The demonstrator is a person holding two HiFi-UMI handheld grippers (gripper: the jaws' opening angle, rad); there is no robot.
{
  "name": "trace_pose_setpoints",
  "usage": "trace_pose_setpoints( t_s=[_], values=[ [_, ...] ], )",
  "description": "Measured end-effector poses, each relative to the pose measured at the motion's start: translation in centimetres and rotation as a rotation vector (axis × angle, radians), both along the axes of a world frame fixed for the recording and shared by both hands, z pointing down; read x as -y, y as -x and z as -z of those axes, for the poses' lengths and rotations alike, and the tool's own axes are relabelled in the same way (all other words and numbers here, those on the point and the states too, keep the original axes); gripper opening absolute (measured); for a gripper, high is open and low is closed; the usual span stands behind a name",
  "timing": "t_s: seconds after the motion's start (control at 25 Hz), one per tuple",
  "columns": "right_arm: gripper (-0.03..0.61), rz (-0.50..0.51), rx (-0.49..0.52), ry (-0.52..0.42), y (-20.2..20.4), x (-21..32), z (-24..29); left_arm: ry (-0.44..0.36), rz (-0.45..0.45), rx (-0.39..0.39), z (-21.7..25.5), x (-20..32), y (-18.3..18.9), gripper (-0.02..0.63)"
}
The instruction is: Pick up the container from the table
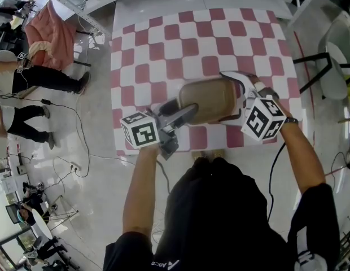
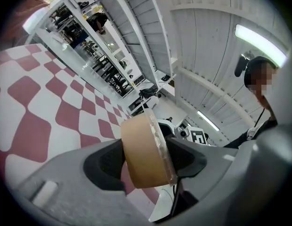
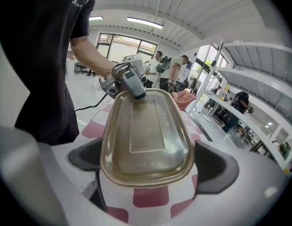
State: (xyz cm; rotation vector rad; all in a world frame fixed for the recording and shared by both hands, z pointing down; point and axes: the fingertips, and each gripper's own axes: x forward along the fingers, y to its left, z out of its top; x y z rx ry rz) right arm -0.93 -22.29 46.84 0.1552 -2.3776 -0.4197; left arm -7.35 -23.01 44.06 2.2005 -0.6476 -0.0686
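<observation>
A tan rectangular container (image 1: 209, 100) with a clear lid hangs just above the red-and-white checkered table (image 1: 163, 44), held between both grippers. My left gripper (image 1: 183, 110) clamps its left end across the thickness. In the left gripper view the container (image 2: 146, 149) shows edge-on, with one pad of the left gripper (image 2: 146, 161) on the tan base and the other on the lid. My right gripper (image 1: 238, 97) straddles the right end. In the right gripper view the lid (image 3: 146, 131) fills the gap of the right gripper (image 3: 148, 161), pads against its sides, the checkered table (image 3: 150, 197) below.
People stand on the floor to the left (image 1: 28, 78) beside a pink draped chair (image 1: 51, 33), with cables (image 1: 68, 151) trailing there. A grey chair (image 1: 338, 61) stands right of the table. White shelving (image 2: 113, 41) rises beyond the table's far side.
</observation>
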Motion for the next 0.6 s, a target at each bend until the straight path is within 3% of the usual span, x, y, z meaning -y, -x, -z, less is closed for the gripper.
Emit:
trace_pose_setpoints(
  t_s=[0.32,0.48,0.6],
  values=[
    [0.594,-0.01,0.002,-0.093,0.2,0.2,1.0,0.008,0.067,-0.058,1.2,0.7,0.8,0.247],
    [0.594,0.002,-0.035,-0.19,0.2,0.4,1.4,0.009,0.067,-0.05,1.3,0.6,0.7,0.229],
    [0.593,-0.004,-0.045,-0.204,0.1,0.2,1.8,0.01,0.057,-0.045,1.3,0.5,0.6,0.225]
  ],
)
